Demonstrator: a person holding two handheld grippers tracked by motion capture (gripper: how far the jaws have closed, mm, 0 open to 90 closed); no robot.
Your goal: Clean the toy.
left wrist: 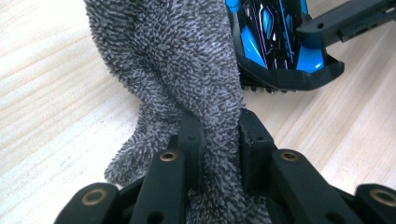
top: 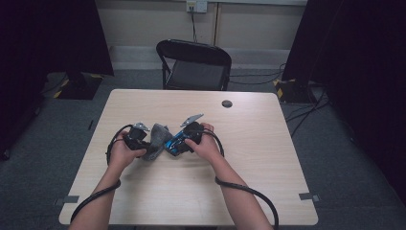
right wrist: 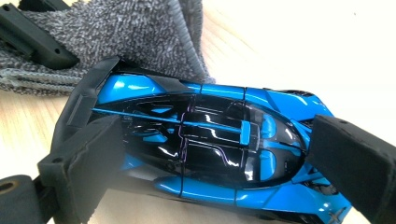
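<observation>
A grey fluffy cloth (top: pixel 158 136) lies bunched at the middle of the wooden table (top: pixel 249 158). My left gripper (top: pixel 145 143) is shut on it. In the left gripper view the black jaws pinch a fold of the cloth (left wrist: pixel 177 60) at my left gripper (left wrist: pixel 218 128). A blue and black toy car (top: pixel 173 143) touches the cloth's right side. My right gripper (top: pixel 181 142) is shut on the toy car (right wrist: pixel 210 140), one pad at its tail and one at its nose, seen at my right gripper (right wrist: pixel 219 156). The cloth (right wrist: pixel 116 32) lies just behind the car's tail wing.
A black folding chair (top: pixel 196 64) stands behind the far edge of the table. A round cable hole (top: pixel 227 103) sits at the table's far middle. Cables trail from both grippers along the person's forearms. Dark curtains flank the room.
</observation>
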